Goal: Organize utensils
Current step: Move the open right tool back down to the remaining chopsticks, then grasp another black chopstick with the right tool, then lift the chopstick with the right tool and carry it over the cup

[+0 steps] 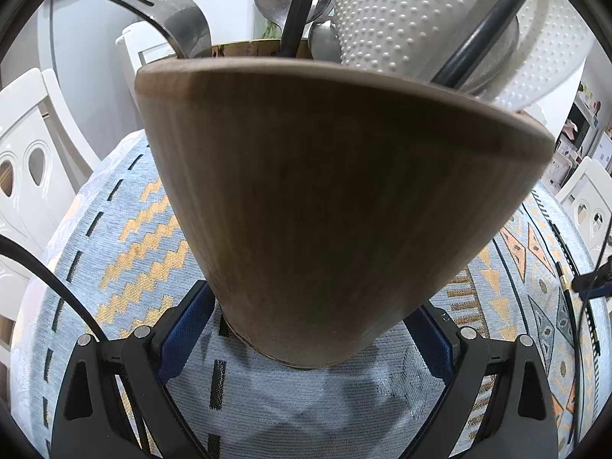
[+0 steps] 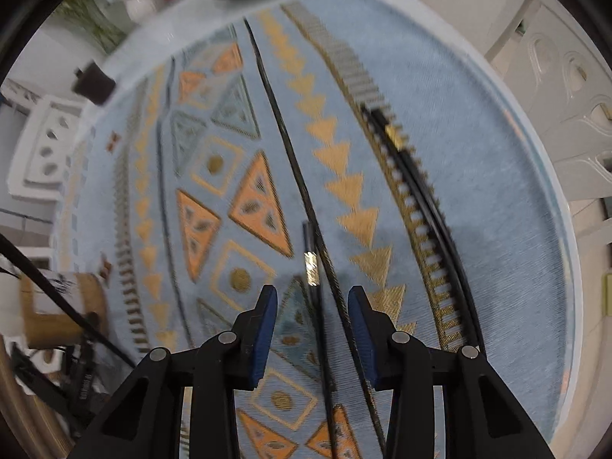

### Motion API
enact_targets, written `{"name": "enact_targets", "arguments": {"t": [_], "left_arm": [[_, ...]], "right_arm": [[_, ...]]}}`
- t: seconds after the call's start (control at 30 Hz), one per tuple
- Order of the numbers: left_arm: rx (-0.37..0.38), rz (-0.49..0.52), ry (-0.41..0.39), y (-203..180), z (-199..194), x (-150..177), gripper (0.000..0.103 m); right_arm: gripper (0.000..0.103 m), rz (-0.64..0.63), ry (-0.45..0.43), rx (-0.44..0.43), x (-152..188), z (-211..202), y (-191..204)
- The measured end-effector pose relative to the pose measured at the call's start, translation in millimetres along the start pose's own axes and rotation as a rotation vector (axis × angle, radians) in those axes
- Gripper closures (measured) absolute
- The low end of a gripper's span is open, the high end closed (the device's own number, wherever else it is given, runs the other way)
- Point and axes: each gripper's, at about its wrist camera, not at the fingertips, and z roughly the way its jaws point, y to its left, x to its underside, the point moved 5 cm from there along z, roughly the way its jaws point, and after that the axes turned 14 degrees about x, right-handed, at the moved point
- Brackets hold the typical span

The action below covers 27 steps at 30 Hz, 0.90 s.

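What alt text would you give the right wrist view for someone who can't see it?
The right claw points down at a patterned blue tablecloth, its jaws apart with one black chopstick lying between them, not gripped. A second pair of black chopsticks lies further right on the cloth; the picture is motion-blurred.

- No text, label, brand, number or sign can be read in either wrist view.
- Small print on a black part at the near left edge of the right wrist view is too blurred to make out.
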Motion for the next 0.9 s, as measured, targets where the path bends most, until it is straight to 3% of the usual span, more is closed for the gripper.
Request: {"name": "enact_targets", "arguments": {"t": [0.17,0.3,0.5,0.57,0.73,0.9], "left_arm": [[0.000,0.000,0.000,-0.8,0.2,0.1,0.007],[0.000,0.000,0.000,-0.8,0.3,0.1,0.007],[0.000,0.000,0.000,-0.4,0.2,-0.1,0.007],[-0.001,0.000,0.000,-1.2,0.4,0.1,0.007],[-0.001,0.000,0.000,-1.1,0.4,0.0,0.007],[0.000,0.000,-0.001,-0.7,0.2,-0.2,0.007]], "right_arm": [[0.065,-0.014,0.040,0.019,0.2,14.2,7.1],[0.069,-0.063,0.017,0.086,2.0,16.8,9.5],[0.096,-0.112,-0.061,0.170,5.7,11.7,11.2],[0.097,-0.137,-0.080,0.194,7.7,9.3,13.6],[0.097,-0.112,-0.127,0.086,8.8,-13.7,9.5],[0.097,-0.106,-0.248,0.006,-0.2,-62.9,10.5]]}}
